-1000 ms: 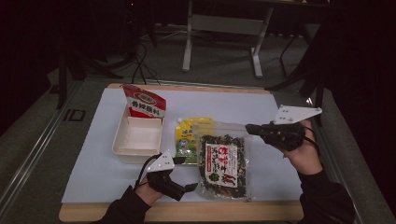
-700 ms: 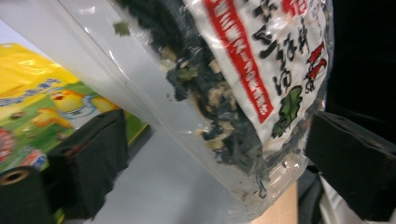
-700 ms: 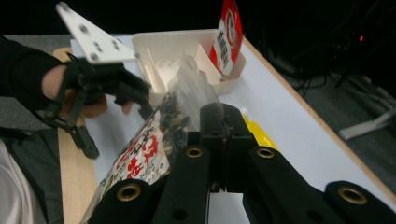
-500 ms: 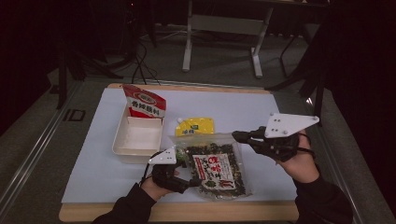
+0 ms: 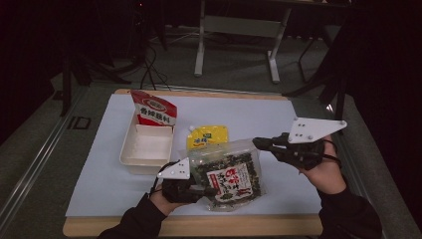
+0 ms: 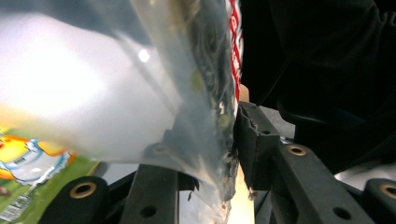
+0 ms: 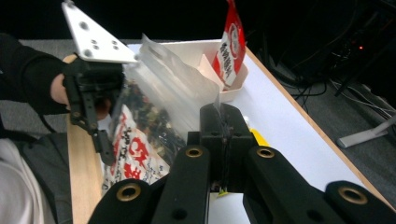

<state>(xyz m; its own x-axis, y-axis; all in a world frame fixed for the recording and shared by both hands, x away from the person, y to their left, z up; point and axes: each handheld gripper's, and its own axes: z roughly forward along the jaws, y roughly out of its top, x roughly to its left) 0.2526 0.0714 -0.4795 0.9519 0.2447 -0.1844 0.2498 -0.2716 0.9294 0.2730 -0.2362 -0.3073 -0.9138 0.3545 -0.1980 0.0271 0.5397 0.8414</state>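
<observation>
A clear bag of dark seaweed flakes with a red and white label is tilted up off the white table sheet at the front middle. My left gripper grips its left edge; its jaws have just been closing with the bag between them, and one pad presses on the plastic. My right gripper is shut on the bag's clear top right corner, which sticks out at the jaw tips. The right gripper view shows the bag and my left gripper farther off.
A yellow spouted pouch lies flat just behind the bag. A white tray stands at the left, with a red and white pouch leaning upright at its far end. The table's wooden front edge runs below my hands.
The bag slid toward the front and its top rose, uncovering the yellow pouch. My left gripper closed on the bag's left edge. My right gripper moved left and forward with the corner.
</observation>
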